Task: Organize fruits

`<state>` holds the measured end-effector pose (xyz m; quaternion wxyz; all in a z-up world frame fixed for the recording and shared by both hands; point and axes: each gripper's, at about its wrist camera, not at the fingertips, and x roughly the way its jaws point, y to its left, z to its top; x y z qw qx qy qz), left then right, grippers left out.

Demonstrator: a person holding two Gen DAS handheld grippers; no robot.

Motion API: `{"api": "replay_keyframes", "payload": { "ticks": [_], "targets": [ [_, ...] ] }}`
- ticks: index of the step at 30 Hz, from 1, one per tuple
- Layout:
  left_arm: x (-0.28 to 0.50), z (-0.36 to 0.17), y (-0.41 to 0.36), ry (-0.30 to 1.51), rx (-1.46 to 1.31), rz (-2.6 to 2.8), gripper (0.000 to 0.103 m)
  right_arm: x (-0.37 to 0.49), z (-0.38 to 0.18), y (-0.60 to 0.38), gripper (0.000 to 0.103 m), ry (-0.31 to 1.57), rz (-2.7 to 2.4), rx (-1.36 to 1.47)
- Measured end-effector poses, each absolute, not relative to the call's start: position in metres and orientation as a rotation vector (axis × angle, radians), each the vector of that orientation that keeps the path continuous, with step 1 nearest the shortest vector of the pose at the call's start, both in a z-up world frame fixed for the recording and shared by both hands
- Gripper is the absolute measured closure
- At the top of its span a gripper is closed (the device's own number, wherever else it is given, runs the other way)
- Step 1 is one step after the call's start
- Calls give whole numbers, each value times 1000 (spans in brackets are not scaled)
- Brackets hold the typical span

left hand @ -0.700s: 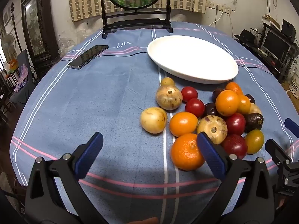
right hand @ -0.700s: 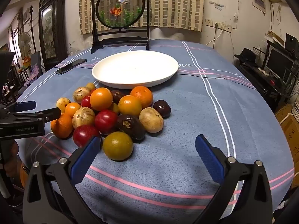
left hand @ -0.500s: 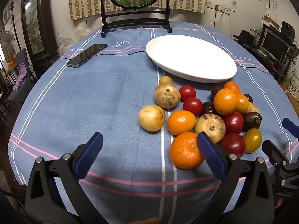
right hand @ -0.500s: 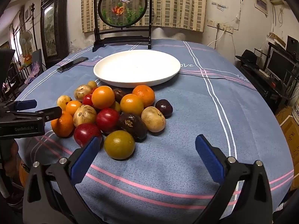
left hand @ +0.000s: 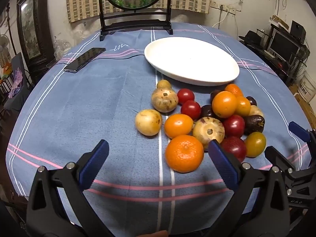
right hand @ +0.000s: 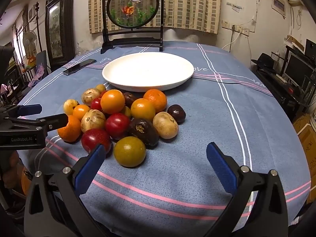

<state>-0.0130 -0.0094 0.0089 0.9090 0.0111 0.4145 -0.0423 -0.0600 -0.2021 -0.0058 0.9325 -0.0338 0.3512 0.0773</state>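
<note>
Nearest to me, my left tongs point(left hand: 158, 158) are spread wide with nothing between the pads, hanging over the blue striped tabletop point(left hand: 79, 108). The big orange mandarin point(left hand: 184, 153) sits just inside their right pad, not touched. My right tongs point(right hand: 156, 158) are equally wide apart and empty, and the olive-yellow fruit point(right hand: 129, 154) lies just past their left pad.

Beyond that lies the pile of fruits point(right hand: 122, 116): red, orange, speckled tan and dark purple ones, bunched together and touching, on the cloth near the middle of the tabletop. A pale yellow one point(left hand: 148, 122) sits at the pile's left edge in the left view.

Just behind the pile stands the white plate point(right hand: 110, 75), with no fruit on it. Farther left lies a dark phone point(left hand: 85, 59), and at the far edge stands a round framed screen point(right hand: 133, 6).
</note>
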Motion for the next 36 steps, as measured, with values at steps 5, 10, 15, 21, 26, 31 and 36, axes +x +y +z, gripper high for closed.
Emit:
{"api": "replay_keyframes", "payload": {
  "ticks": [5,10,15,21,26,31,36],
  "targets": [
    [-15,9,-11,851,27,-92,2,-60,-5,-201,1,721,156,-74],
    [-15,8,-10,862,-5,-113,2,-59,-5,-201,1,725,152,-77],
    [-17,6,-14,869,-6,-128,2,-59,-6,-201,1,727,151,-79],
    [-18,4,-15,873,-20,-147,2,-60,-6,-201,1,728,150,-80],
    [-19,3,-16,878,-19,-141,2,-60,-6,-201,1,728,149,-80],
    [-22,4,-19,872,-3,-152,2,-60,-6,-202,1,727,150,-79],
    [-21,2,-18,883,-3,-147,2,-61,-7,-203,1,727,149,-78]
  ]
}}
